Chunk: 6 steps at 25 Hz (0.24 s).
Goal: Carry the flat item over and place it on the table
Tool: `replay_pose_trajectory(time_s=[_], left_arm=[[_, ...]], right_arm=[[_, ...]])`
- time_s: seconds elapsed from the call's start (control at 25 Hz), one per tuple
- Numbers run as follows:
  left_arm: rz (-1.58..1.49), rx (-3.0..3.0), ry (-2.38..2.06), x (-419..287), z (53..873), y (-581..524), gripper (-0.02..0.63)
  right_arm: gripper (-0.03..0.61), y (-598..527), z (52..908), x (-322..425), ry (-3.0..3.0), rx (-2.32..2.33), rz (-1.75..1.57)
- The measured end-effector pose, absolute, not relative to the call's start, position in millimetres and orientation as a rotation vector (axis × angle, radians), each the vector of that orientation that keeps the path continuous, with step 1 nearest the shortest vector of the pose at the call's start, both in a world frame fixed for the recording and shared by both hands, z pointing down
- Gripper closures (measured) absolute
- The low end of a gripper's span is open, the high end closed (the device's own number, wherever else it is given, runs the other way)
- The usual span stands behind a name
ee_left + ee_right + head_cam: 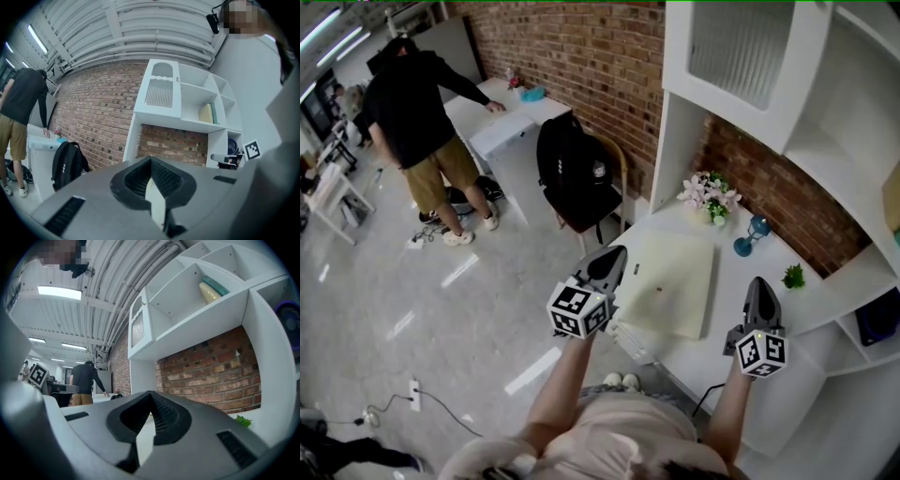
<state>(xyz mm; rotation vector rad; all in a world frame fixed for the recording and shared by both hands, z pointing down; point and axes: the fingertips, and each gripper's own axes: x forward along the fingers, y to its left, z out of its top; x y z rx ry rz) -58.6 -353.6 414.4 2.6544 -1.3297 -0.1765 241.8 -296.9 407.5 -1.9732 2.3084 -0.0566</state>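
The flat item (670,281), a cream rectangular sheet with a small dark dot, lies flat on the white table (727,314). In the head view my left gripper (617,255) hovers at the sheet's left edge, its tip pointing toward the wall. In the left gripper view its jaws (151,159) meet at the tip, and a cream sliver shows below them. My right gripper (761,286) hangs over the bare table to the right of the sheet, apart from it. Its jaws (150,393) are shut with nothing between them.
A flower pot (710,199), a blue glass (752,234) and a small green plant (793,276) stand at the table's back by the brick wall. White shelves (825,112) overhang the table. A black backpack on a chair (577,173) stands left of it. A person (417,122) stands farther left.
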Motion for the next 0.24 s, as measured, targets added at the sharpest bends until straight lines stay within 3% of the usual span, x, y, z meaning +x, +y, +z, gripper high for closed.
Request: replay_pose_trajectory(time_s=[0.24], left_arm=[[-0.181, 2.645, -1.326, -57.3, 417.8, -359.2, 0.586]], right_arm=[[0.563, -302.6, 411.9, 242.6, 2.316, -1.973, -0.063]])
